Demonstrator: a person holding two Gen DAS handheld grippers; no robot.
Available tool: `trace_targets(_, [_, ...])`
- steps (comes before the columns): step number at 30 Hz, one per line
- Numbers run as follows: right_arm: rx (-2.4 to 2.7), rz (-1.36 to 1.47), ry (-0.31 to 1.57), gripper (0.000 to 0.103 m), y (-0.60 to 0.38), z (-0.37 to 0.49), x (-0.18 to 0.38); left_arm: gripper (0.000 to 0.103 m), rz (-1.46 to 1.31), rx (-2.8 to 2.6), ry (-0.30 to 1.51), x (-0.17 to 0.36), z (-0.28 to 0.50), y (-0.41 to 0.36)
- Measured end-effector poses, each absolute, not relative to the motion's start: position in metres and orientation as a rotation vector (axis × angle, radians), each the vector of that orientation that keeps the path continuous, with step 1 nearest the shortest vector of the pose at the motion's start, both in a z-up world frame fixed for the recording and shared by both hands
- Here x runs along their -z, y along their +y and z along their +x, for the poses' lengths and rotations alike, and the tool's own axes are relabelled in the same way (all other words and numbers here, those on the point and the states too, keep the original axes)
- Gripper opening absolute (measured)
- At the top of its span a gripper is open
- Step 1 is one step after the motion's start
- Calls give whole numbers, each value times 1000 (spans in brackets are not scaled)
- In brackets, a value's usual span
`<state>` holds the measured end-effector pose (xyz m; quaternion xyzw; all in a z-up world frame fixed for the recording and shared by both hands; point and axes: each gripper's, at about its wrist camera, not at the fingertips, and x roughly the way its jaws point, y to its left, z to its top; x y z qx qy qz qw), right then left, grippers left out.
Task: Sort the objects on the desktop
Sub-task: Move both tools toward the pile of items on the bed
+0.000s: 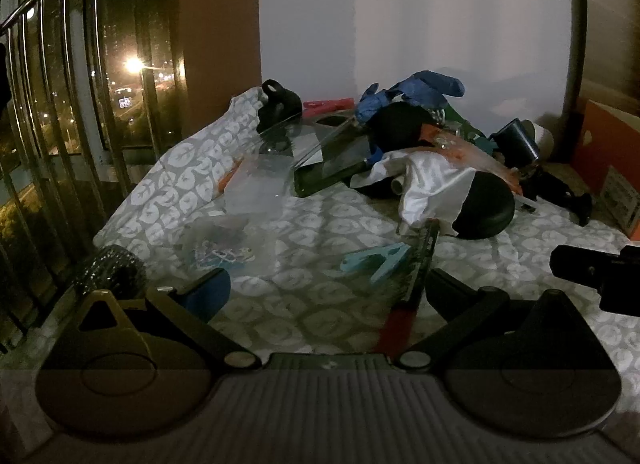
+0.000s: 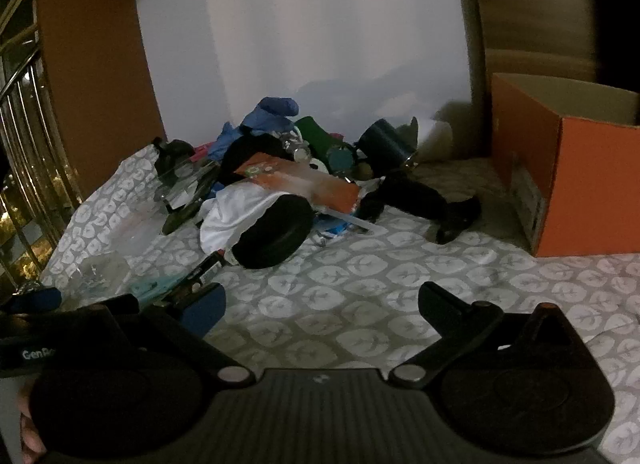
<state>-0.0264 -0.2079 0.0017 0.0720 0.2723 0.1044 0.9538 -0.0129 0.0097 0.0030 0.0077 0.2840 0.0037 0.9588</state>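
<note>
Main risk: the pile [image 2: 288, 183] ahead of both my grippers is tangled. A clear glass sheet [image 1: 308, 135] leans into it ahead and a bit left of my left gripper [image 1: 324, 288]. I'd guess tugging anything under it slides or tips the glass. It's also hard to see in this dim light, so easy to clip with a finger.

Second: the white cloth [image 2: 236, 211] drapes over the round black case [image 2: 276, 232], straight ahead of my right gripper [image 2: 320, 304]. Pinching cloth probably drags the case along and rolls it.

Third: clear plastic bags [image 1: 256, 191] ahead-left of the left gripper are slippery, and I can't tell what's in them.

Left gripper: jaws fully spread, holding nothing. A light blue clothes peg [image 1: 376, 260] lies just ahead between the finger lines, and a dark stick with a red end [image 1: 412, 288] runs close by its right finger. Contact unclear.

Right gripper: jaws fully spread, empty, over bare patterned tablecloth [image 2: 360, 276]. Pile ahead, orange box [image 2: 580, 183] ahead-right, open and looks like the drop target.
</note>
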Motion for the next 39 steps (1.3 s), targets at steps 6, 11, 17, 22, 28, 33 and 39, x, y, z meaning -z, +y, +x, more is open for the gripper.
trace_targets(6, [-211,138,551,103,-202,-29,-3,103,11,-5,572,-4,-16,15])
trace_targets(11, [-215,134,548,103,-199,-31,-5,103,16,-4,573,-3,-17,16])
trace_targets(17, [-220,127,548,103,-198,-33,-4,103,27,-5,564,-3,-20,17])
trace_targets(22, [-227,112,549,103,-189,-30,-4,103,41,-27,560,0,-21,23])
trace_targets(28, [-252,80,551,103,-168,-28,-3,103,50,-50,541,1,-25,33])
trace_targets(33, [-268,62,553,103,-154,-27,-2,103,48,-59,537,2,-29,40])
trace_targets(39, [-263,49,529,103,-145,-29,-6,103,50,-67,505,-4,-41,49])
